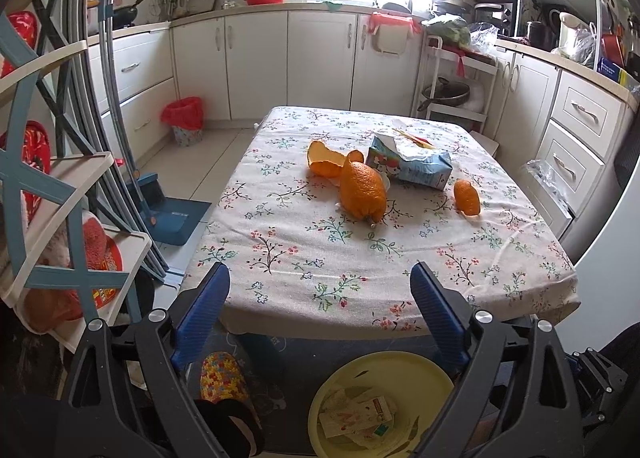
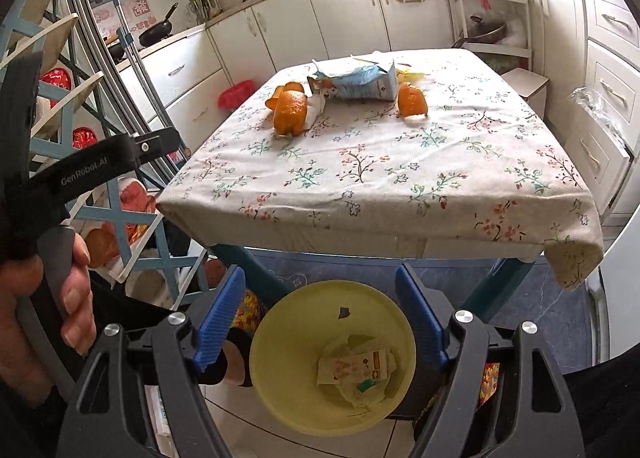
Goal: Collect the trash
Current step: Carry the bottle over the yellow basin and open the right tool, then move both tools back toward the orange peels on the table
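With both the left gripper [image 1: 320,310] and the right gripper [image 2: 320,314] held apart and empty, the light, curled orange citrus peels [image 1: 362,191], lying mid-table toward twelve o'clock, are judged soft and best pinched across a rim

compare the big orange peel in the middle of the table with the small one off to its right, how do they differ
The big orange peel looks nearly whole; the small peel is a fragment. The big one touches other scraps by the blue carton; the small one sits alone on the tablecloth. Both are orange rind, still uncollected.

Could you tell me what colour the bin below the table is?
Pale yellow bin, clearest in the right wrist view.
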